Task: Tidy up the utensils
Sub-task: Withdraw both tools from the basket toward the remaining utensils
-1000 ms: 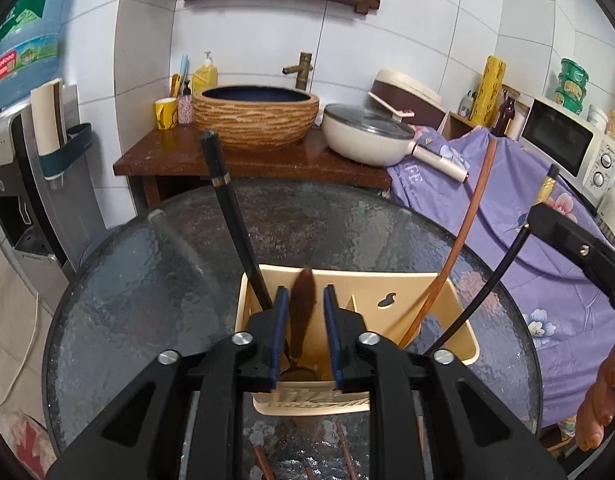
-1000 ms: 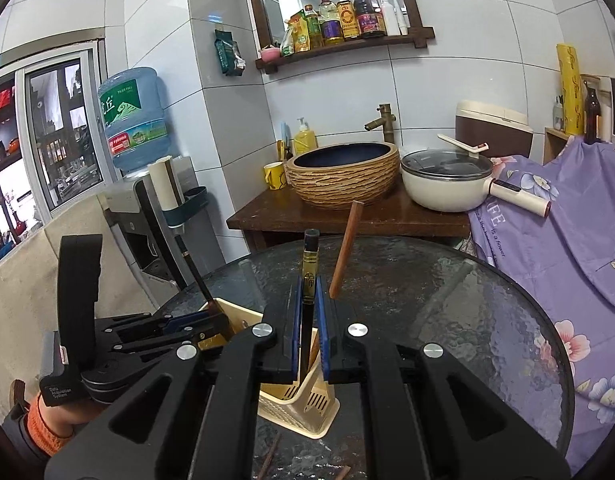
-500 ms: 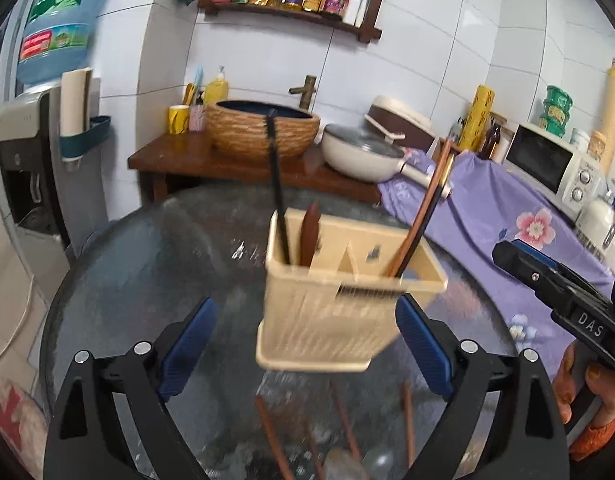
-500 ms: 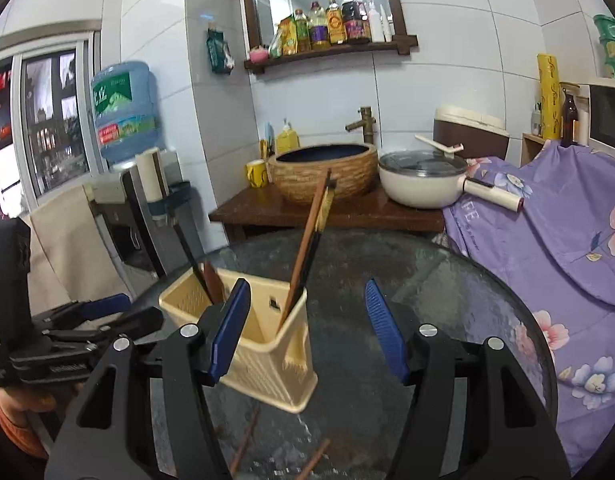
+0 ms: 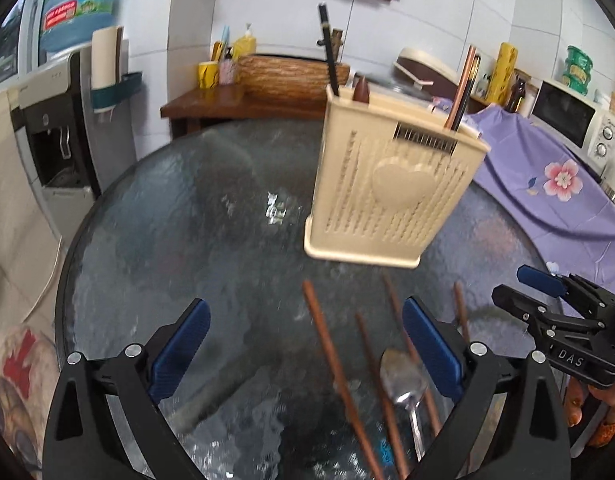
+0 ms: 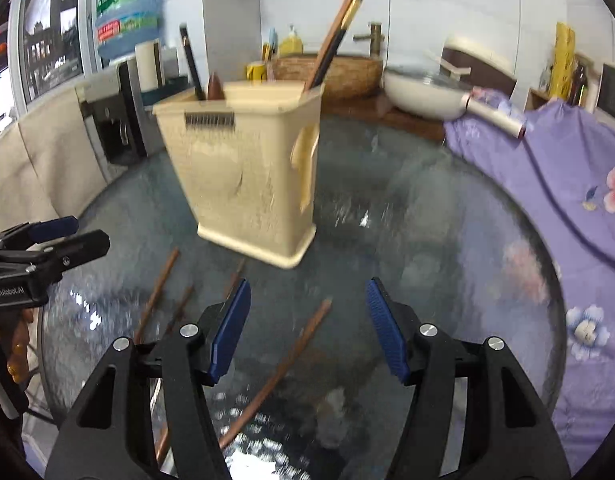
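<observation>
Two grippers, left [image 5: 303, 344] and right [image 6: 307, 328], have just been opening our jaws, nothing between them; the cream utensil holder [image 5: 391, 188] stands upper centre; brown chopsticks [image 5: 335, 368] and a spoon [image 5: 403, 380] lie lower centre on the glass table [image 5: 167, 240].

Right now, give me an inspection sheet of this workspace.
Surface: round glass table, wet-looking, blurred.
Job's things: beige utensil holder stands upright with chopsticks and a dark utensil handle inside; loose brown chopsticks and a metal spoon lie on the glass in front of it.
Clutter: nothing seen.
Grippers: left hand-held gripper open, empty; right hand-held gripper open, empty, above a loose chopstick; both jaws just opened.
Cables: nothing seen.
Surroundings: basin, lidded pan, water dispenser, microwave, purple floral cloth.
</observation>
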A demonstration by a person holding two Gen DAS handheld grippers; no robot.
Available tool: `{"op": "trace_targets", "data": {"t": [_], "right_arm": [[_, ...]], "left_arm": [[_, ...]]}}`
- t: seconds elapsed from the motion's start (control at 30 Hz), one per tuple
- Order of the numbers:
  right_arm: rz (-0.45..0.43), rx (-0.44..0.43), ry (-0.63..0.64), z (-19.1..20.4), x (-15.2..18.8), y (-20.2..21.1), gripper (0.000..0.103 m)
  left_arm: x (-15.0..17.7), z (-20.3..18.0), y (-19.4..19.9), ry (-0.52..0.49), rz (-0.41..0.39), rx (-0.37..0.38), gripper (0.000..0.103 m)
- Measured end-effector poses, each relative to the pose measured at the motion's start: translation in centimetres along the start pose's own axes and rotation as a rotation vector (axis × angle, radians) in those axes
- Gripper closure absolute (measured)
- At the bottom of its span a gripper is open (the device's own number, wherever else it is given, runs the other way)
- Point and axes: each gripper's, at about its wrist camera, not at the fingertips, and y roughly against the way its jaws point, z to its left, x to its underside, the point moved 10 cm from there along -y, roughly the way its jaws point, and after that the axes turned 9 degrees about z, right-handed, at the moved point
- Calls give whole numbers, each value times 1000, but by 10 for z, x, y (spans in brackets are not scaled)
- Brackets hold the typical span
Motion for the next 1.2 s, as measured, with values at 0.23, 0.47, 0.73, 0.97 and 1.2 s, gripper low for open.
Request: {"op": "trace_targets", "data": {"t": [0.23, 0.47, 0.73, 0.97, 1.2], "right_arm": [[80, 14, -15, 6, 30, -19, 43], [128, -1, -57, 5, 50, -28, 44], [165, -1, -47, 15, 62, -34, 46], [161, 25, -66, 10, 49, -38, 56], [188, 32, -69, 8, 40, -49, 64]], "left_arm": [[29, 5, -11, -11, 41, -46, 8], [46, 3, -16, -21, 73, -39, 17], [56, -6, -27, -27, 112, -13, 31], [49, -10, -32, -32, 120, -6, 43], [40, -11, -49, -24, 147, -15, 58]]}}
